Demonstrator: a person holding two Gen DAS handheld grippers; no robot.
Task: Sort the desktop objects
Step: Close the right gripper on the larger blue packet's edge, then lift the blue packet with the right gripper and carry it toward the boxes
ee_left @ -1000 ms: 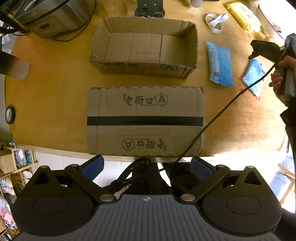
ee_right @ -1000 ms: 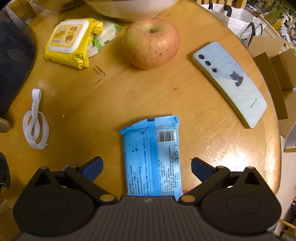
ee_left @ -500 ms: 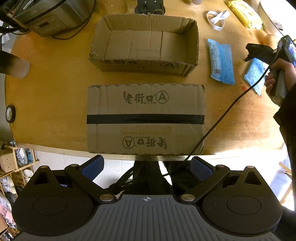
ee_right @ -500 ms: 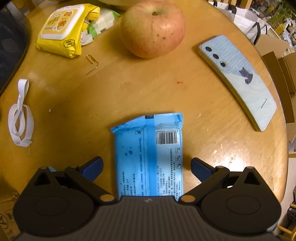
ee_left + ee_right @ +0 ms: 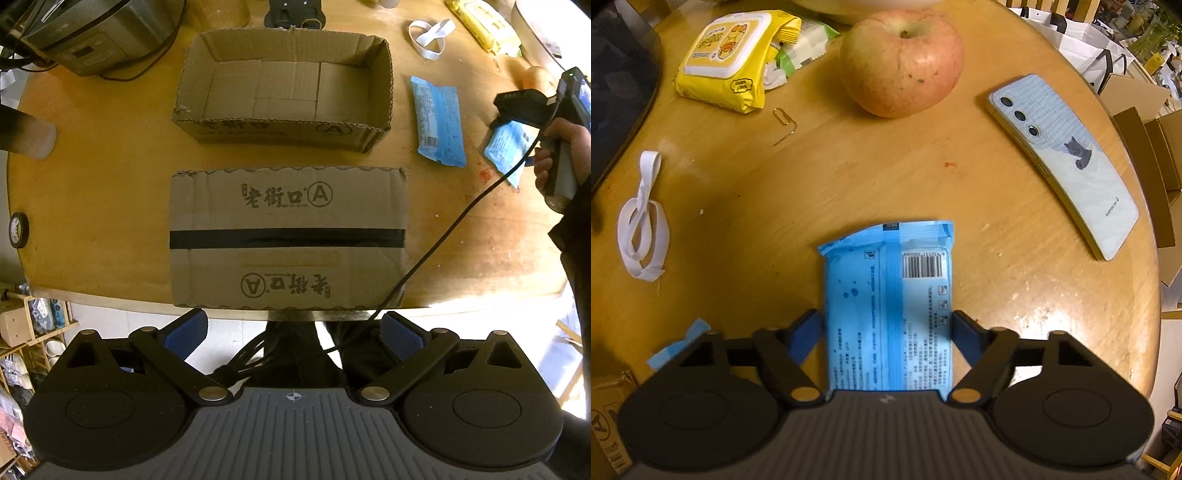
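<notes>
Grey appliance (image 5: 88, 35) at the table's (image 5: 92, 206) far left; paper bags (image 5: 1097, 55) beyond the edge

Left gripper (image 5: 293, 334): grey ribbed housing with a small crosshair mark, two black round-capped side lobes, black link arms on brass-coloured pivot screws, blue ridged finger pads (image 5: 183, 334). Right gripper (image 5: 886, 332): the same build. Right hand (image 5: 559, 142): bare skin, dark sleeve, with a black cable (image 5: 443, 236) trailing from the grey handle.
</notes>
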